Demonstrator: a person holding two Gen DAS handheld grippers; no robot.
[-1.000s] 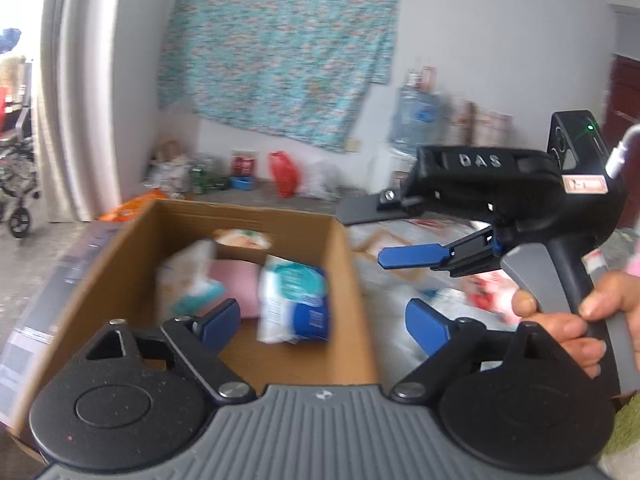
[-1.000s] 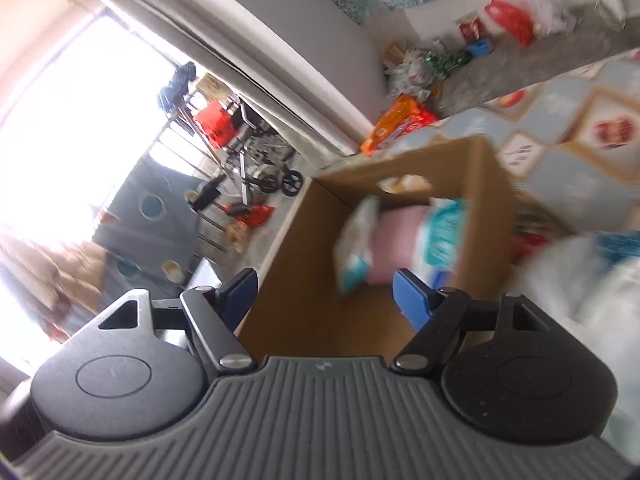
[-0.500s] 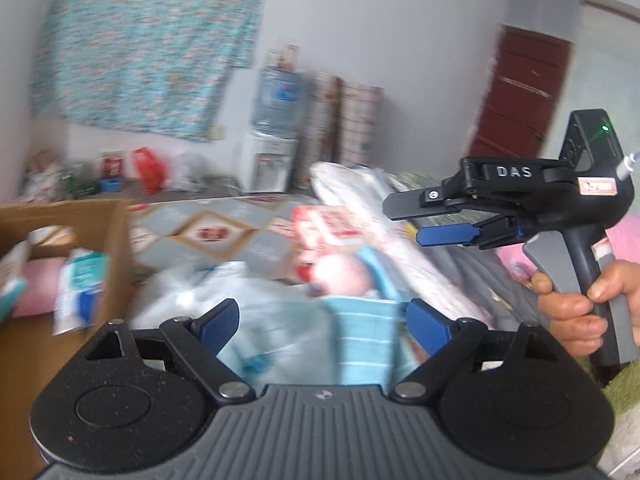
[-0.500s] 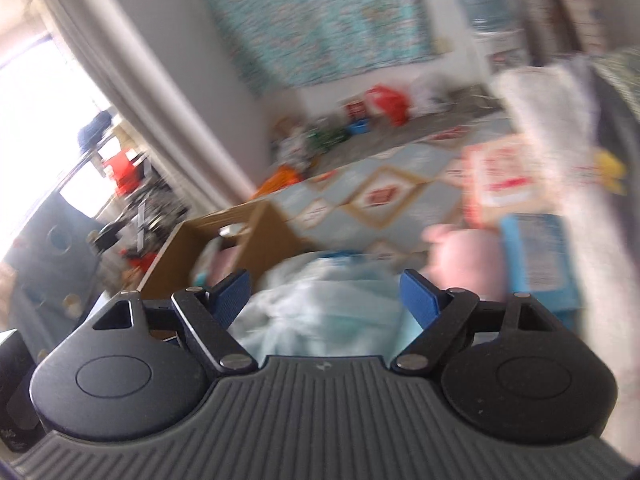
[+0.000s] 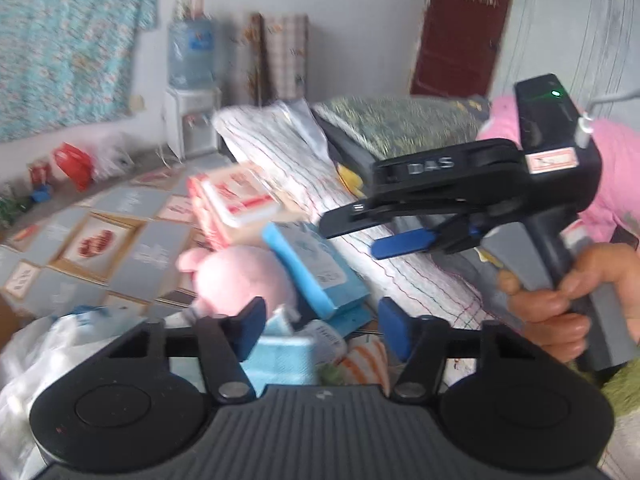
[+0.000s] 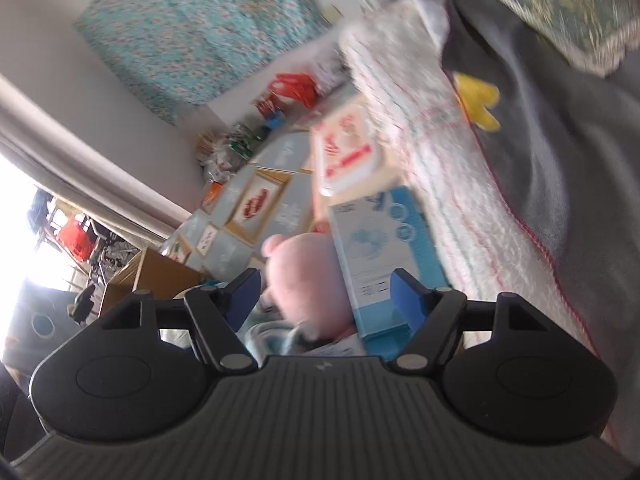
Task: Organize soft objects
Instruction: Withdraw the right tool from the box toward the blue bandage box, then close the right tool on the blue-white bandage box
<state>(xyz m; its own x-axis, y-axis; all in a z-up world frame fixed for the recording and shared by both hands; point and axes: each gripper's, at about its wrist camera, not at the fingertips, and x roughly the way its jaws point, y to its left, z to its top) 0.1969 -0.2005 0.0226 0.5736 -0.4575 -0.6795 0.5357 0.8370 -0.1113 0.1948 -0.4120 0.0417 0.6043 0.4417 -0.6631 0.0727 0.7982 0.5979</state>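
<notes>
A pile of soft things lies below both grippers. In the left wrist view a pink plush toy (image 5: 240, 280) sits beside a blue tissue pack (image 5: 316, 272) and a red-and-white pack (image 5: 236, 200). My left gripper (image 5: 322, 332) hovers over a light blue cloth (image 5: 280, 356). Its jaws are closing and the pads press on nothing. My right gripper (image 5: 372, 232), held in a hand (image 5: 552, 304), hangs just right of the pile. In the right wrist view the right gripper (image 6: 326, 300) frames the pink plush toy (image 6: 308, 280) and blue tissue pack (image 6: 384, 248). It is closing too, without touching them.
A cardboard box (image 6: 148, 276) stands to the left of the pile. A white plastic bag (image 5: 40, 344) lies at the near left. A striped quilt (image 5: 304, 168) and a green cushion (image 5: 400, 128) are behind the pile. A water dispenser (image 5: 192, 92) stands at the far wall.
Both grippers have swung from above the cardboard box over to the pile of soft things and dipped towards it. The box has left the left wrist view. Both pairs of jaws have narrowed.
</notes>
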